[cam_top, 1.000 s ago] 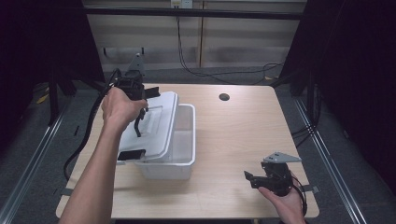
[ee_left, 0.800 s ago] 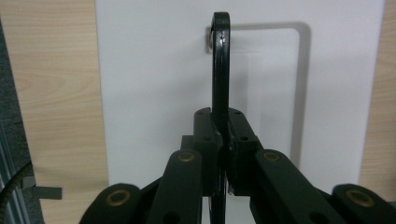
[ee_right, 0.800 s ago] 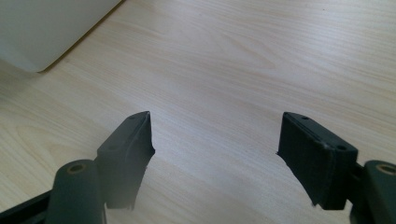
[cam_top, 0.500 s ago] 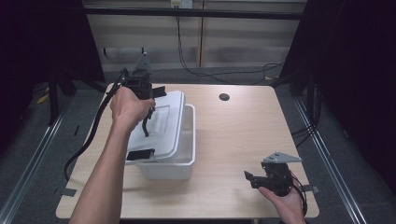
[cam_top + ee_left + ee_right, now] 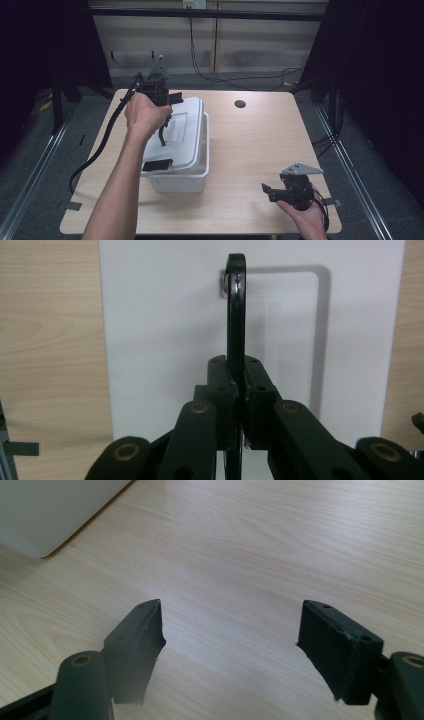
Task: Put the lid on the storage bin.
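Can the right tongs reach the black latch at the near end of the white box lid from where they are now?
Probably yes. The right tongs stand open over bare table, beside the white box, with nothing between them and the black latch. The left tongs grip the lid handle farther back.

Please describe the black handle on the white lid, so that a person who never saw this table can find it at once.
On the left half of the wooden table stands a white box with its white lid askew on it. The black handle is the thin dark bar on that lid, clamped by the left hand-held gripper; the black latch nearer the person is short, flat and untouched.
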